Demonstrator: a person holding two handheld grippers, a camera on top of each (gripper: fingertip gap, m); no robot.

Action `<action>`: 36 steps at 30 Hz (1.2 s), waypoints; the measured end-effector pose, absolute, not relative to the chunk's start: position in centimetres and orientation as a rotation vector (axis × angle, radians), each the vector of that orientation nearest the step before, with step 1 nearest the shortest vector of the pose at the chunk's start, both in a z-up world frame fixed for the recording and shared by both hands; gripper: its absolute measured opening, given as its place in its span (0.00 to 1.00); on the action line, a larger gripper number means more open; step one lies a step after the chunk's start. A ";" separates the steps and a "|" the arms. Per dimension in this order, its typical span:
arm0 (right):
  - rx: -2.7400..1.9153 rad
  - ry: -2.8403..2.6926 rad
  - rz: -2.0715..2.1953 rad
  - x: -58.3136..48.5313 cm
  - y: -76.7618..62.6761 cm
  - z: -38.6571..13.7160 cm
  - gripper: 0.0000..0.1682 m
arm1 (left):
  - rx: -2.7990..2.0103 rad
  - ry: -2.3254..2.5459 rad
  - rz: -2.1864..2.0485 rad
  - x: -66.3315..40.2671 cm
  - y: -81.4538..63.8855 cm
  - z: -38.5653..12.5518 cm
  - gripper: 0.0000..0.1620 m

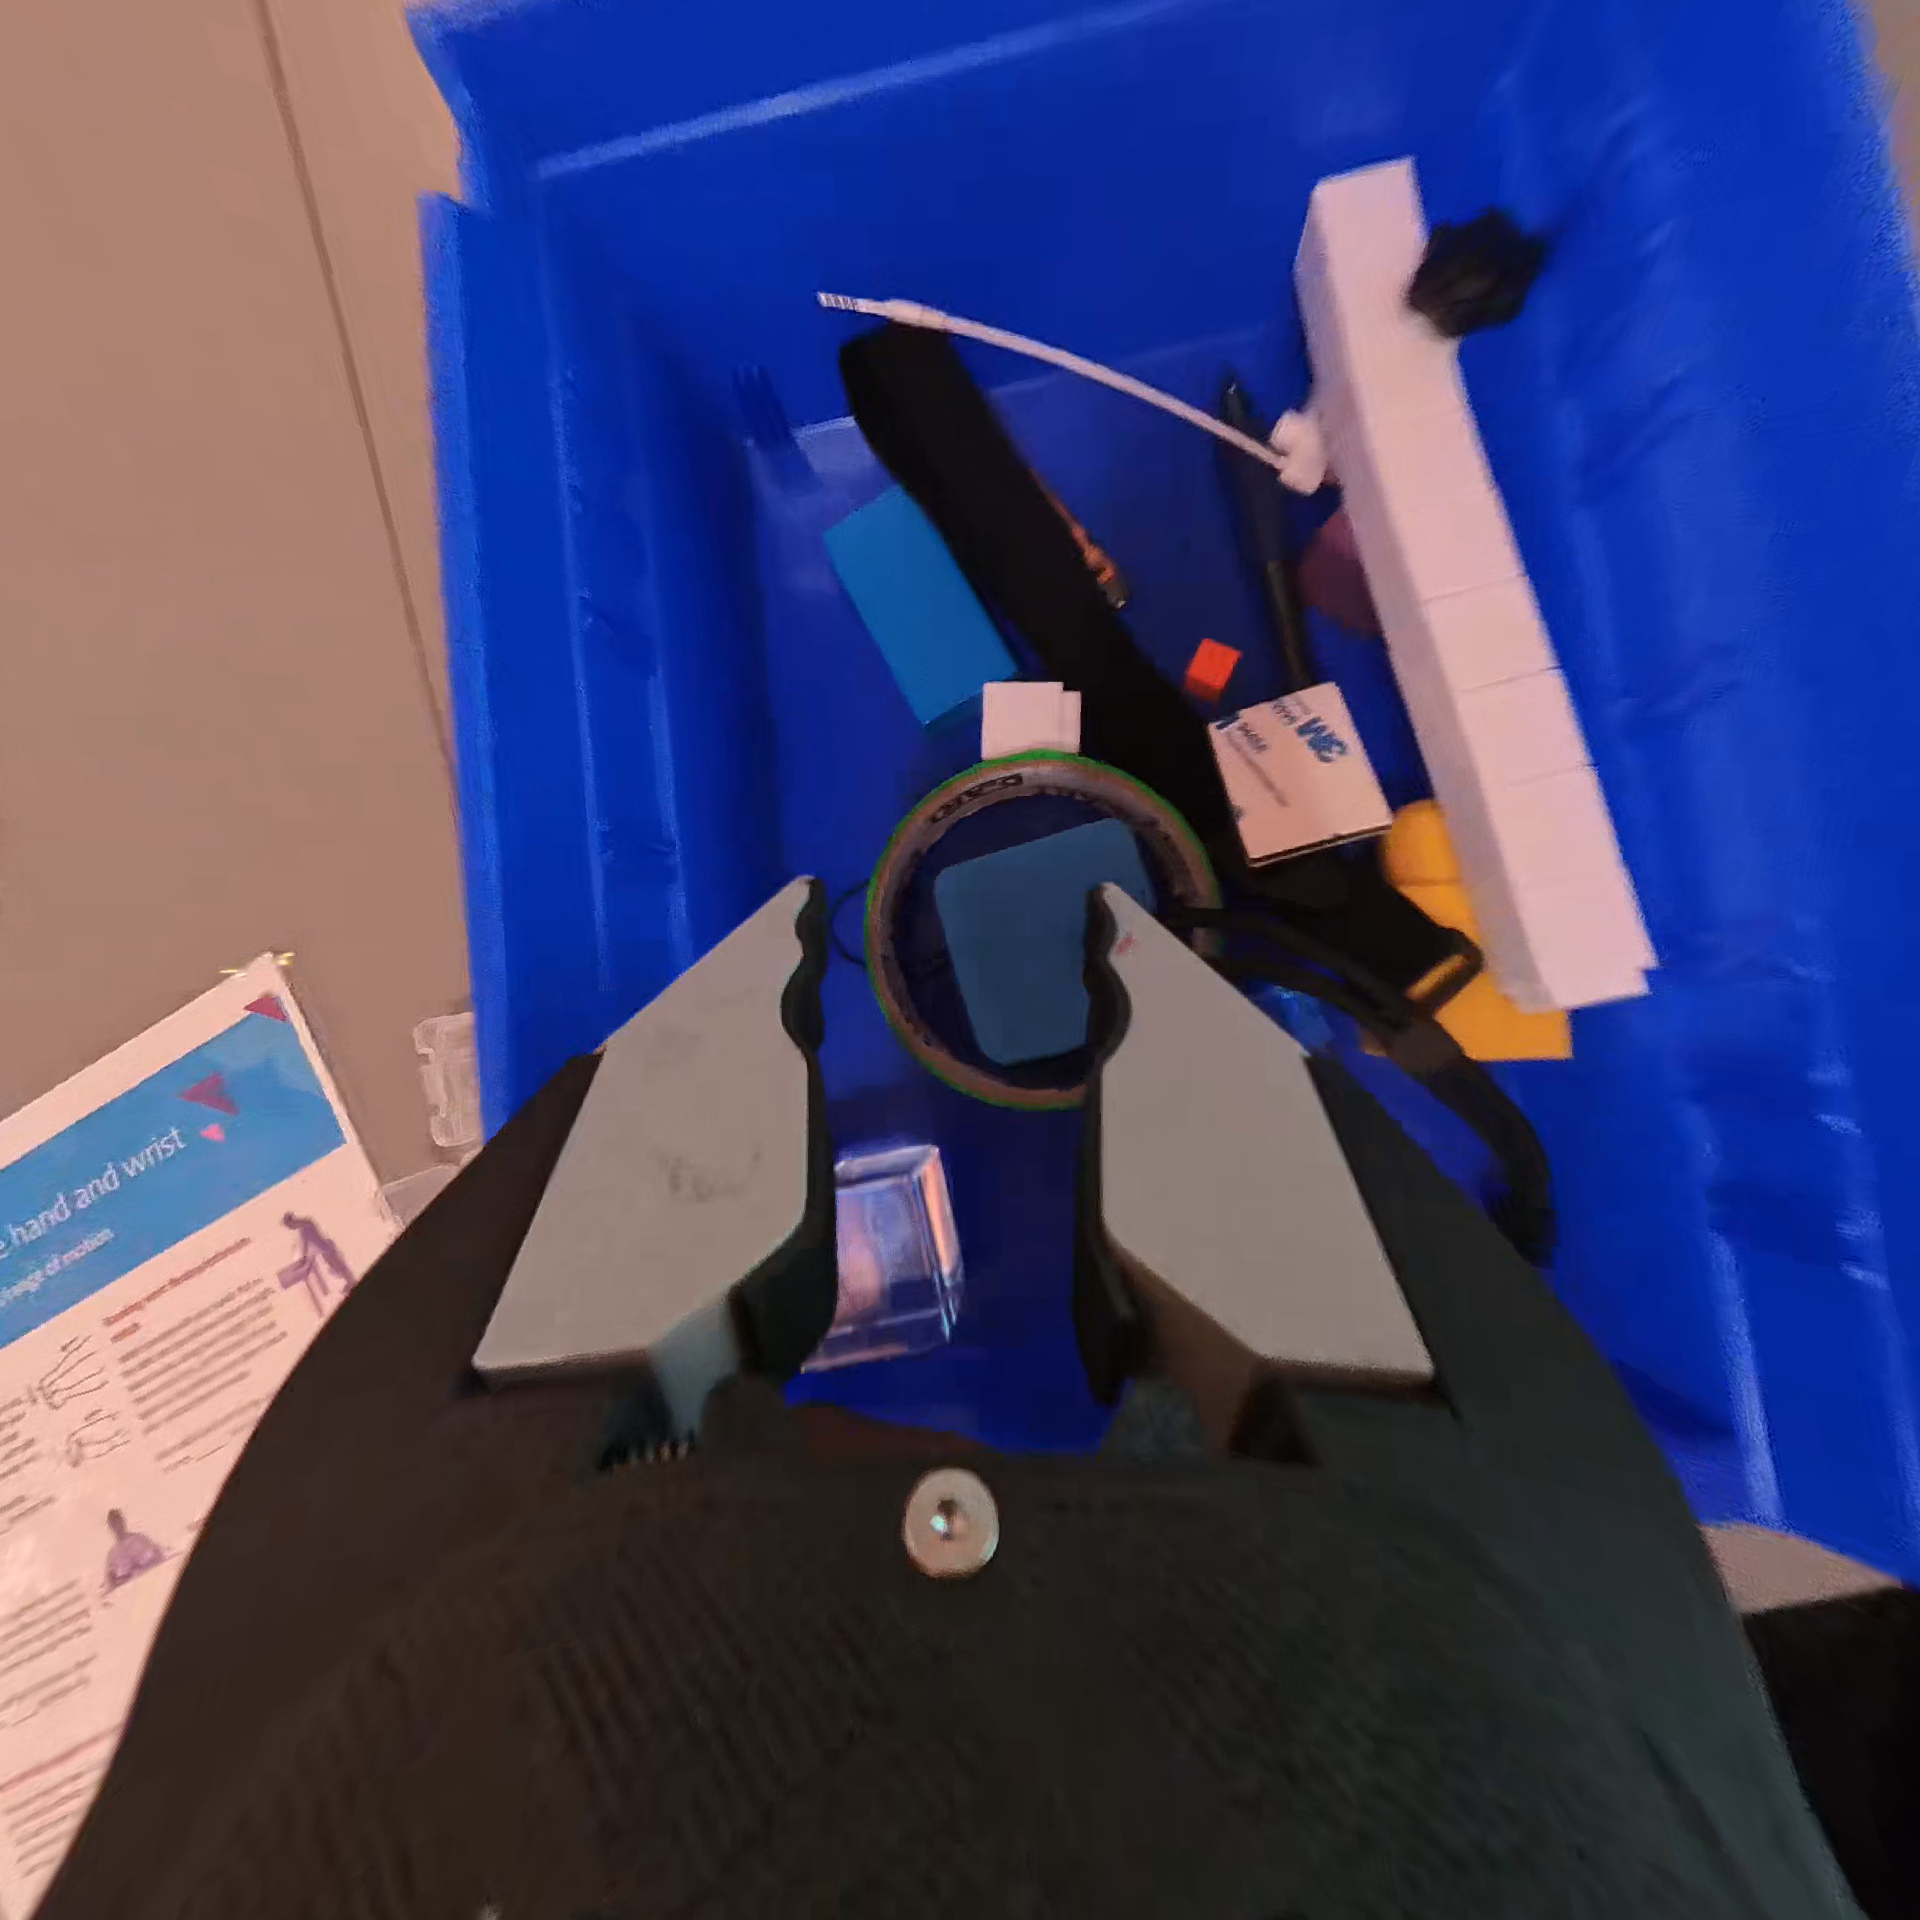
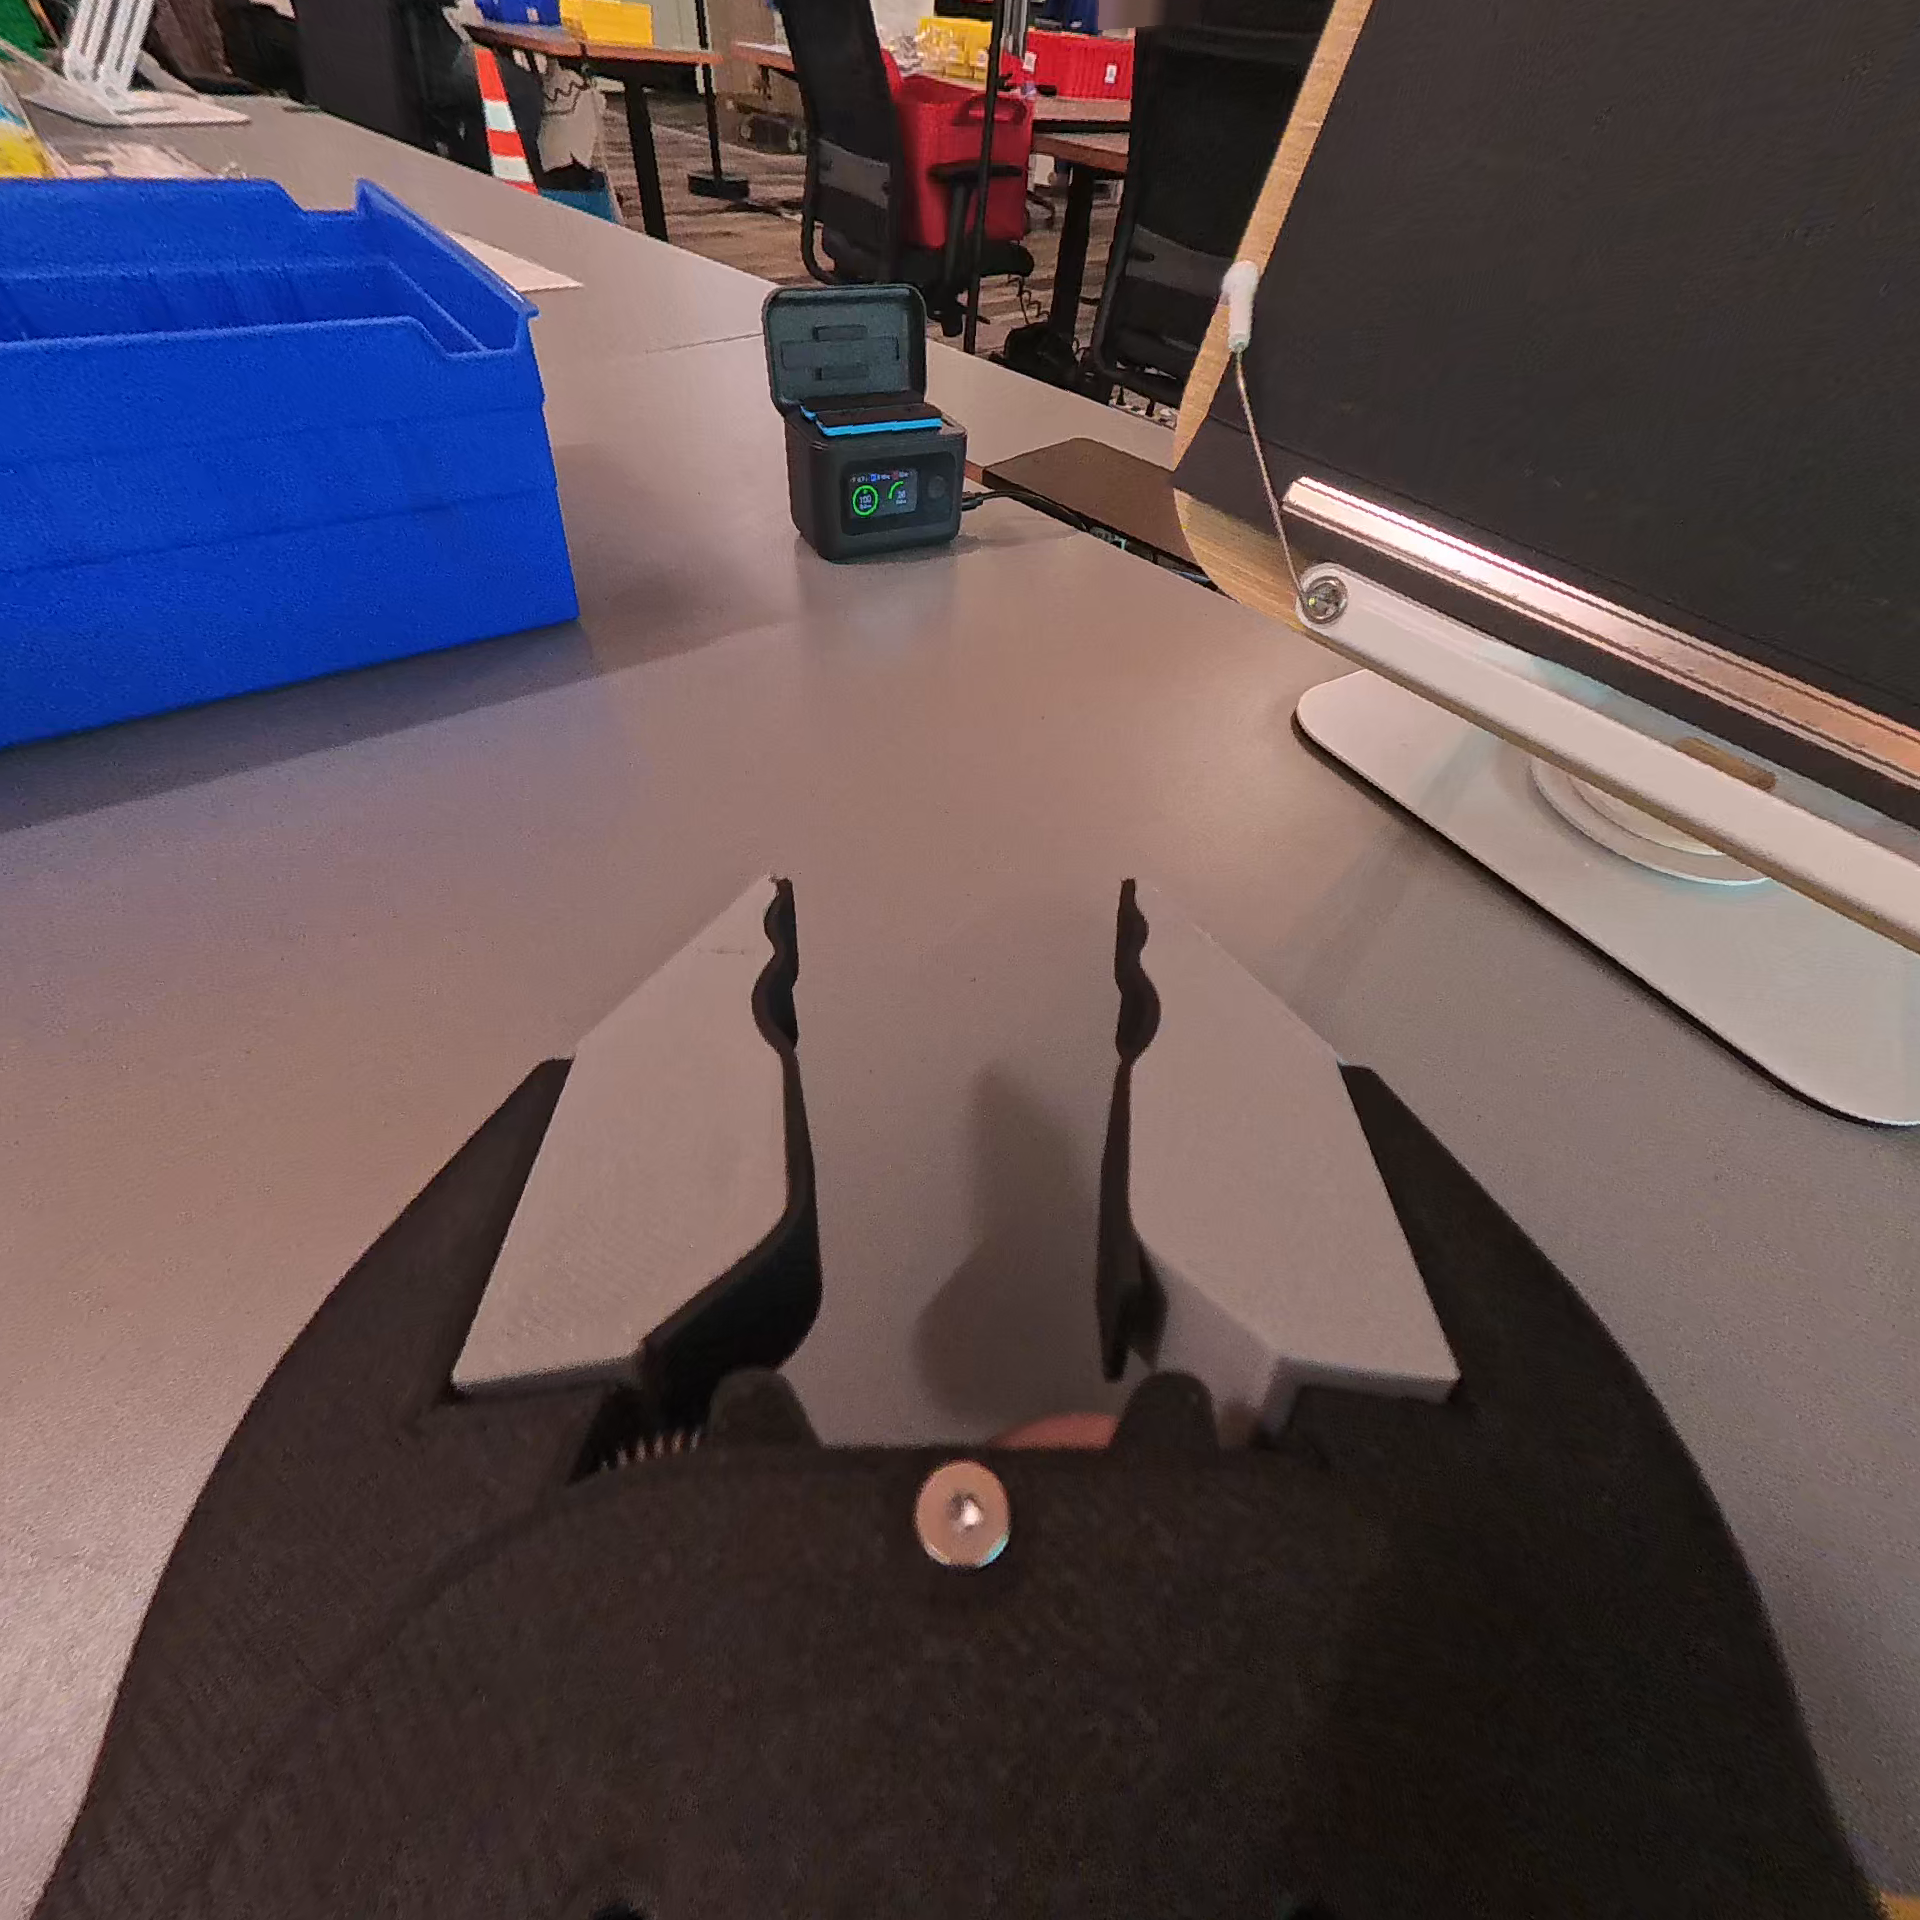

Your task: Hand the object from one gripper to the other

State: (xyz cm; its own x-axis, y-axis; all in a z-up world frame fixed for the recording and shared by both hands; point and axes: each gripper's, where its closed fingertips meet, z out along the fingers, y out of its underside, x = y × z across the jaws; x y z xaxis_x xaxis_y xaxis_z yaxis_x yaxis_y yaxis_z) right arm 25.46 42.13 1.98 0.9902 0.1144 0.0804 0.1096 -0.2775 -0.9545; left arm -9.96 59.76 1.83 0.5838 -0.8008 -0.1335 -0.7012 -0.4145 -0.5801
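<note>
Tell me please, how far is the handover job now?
Nothing is done yet. The left hand-held gripper hangs open over the blue bin, near the tape roll, gripping nothing. The right hand-held gripper waits open above the grey table. Picking and handing over remain.

A flat grey matte table top carries everything. Ahead and to the left of the right gripper's fingers, a deep blue plastic bin with stepped walls stands on it. Straight ahead, farther off than the bin's near corner, sits a small dark grey charging case with its hinged lid open and a lit little screen on its front. To the right of the fingers, the flat silver metal base of a monitor stand rests on the surface.

In the left wrist view, to the left of that tool's fingers, a white printed paper sheet with a blue band and small drawings lies on the table, just beside the bin.
</note>
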 end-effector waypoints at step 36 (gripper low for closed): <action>-1.848 -0.185 0.035 24.7 42.1 2.1 0.33 | -2.319 1.322 -0.056 -10.1 60.3 -2.0 0.33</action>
